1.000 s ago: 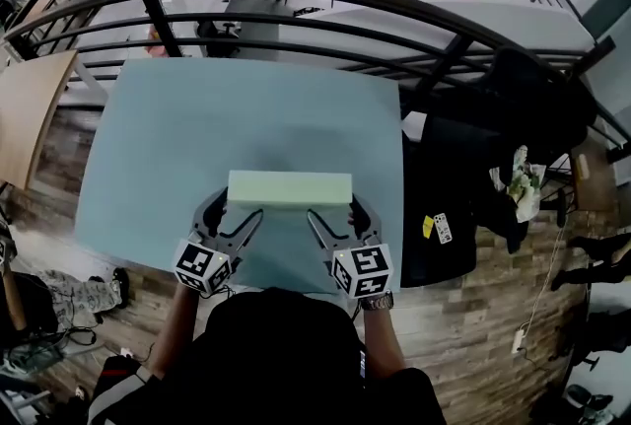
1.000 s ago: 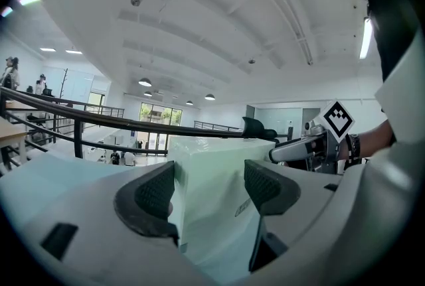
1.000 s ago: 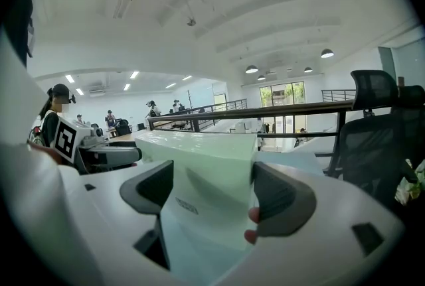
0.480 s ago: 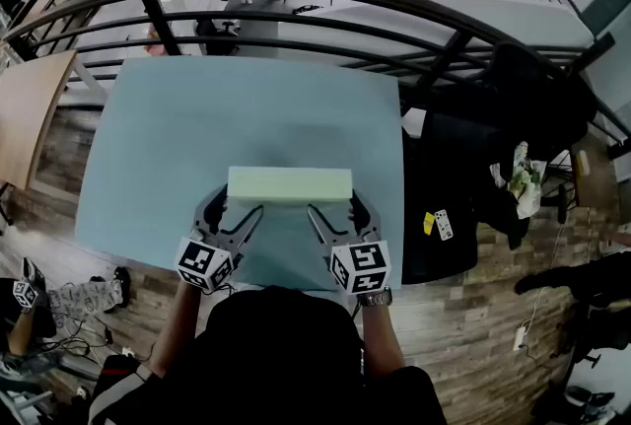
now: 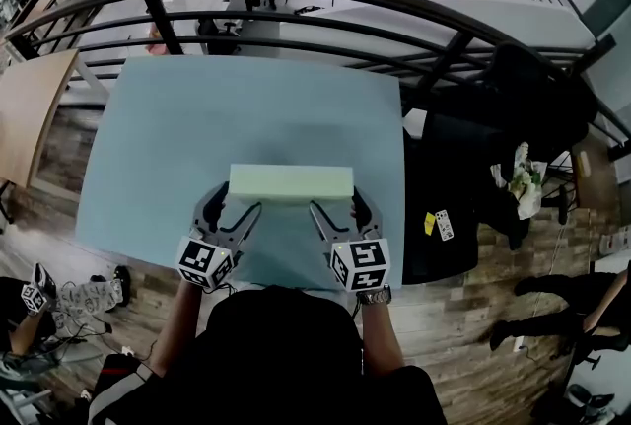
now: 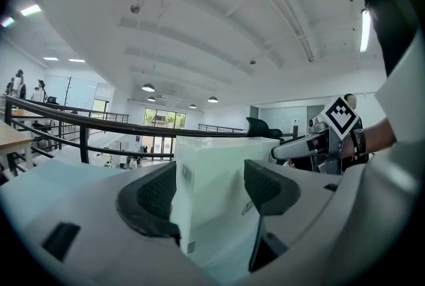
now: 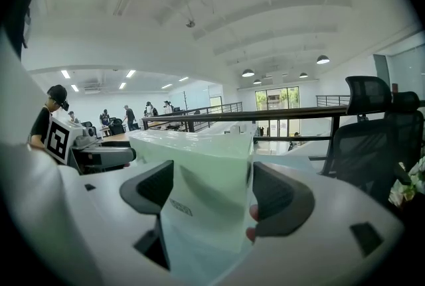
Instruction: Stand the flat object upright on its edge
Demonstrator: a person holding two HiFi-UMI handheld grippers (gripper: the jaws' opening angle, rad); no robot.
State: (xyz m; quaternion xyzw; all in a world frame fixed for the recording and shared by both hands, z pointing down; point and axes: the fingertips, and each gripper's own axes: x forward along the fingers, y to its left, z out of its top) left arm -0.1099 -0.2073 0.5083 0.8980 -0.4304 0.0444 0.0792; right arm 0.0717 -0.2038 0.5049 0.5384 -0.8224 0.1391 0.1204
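Basically nothing moved over the last second. The pale green block (image 5: pixel 291 184) sat on the blue worktop (image 5: pixel 197 117) in almost the same spot, toward the worktop's 6 o'clock edge, having crept at most a hair toward 12. The left gripper (image 5: pixel 235 204) stayed at the block's 7 o'clock corner and the right gripper (image 5: pixel 335 206) at its 5 o'clock corner. Both sets of fingers were spread wide, straddling a corner rather than clamped on it. I couldn't tell whether the pads actually touched the faces. In both gripper views the block rose well above the fingers, so my read was that it already stood on its long edge. The grippers were then just bracketing it to check it held. No motion suggested it was stable, leaving a clean back-off toward 6 without clipping the corners.
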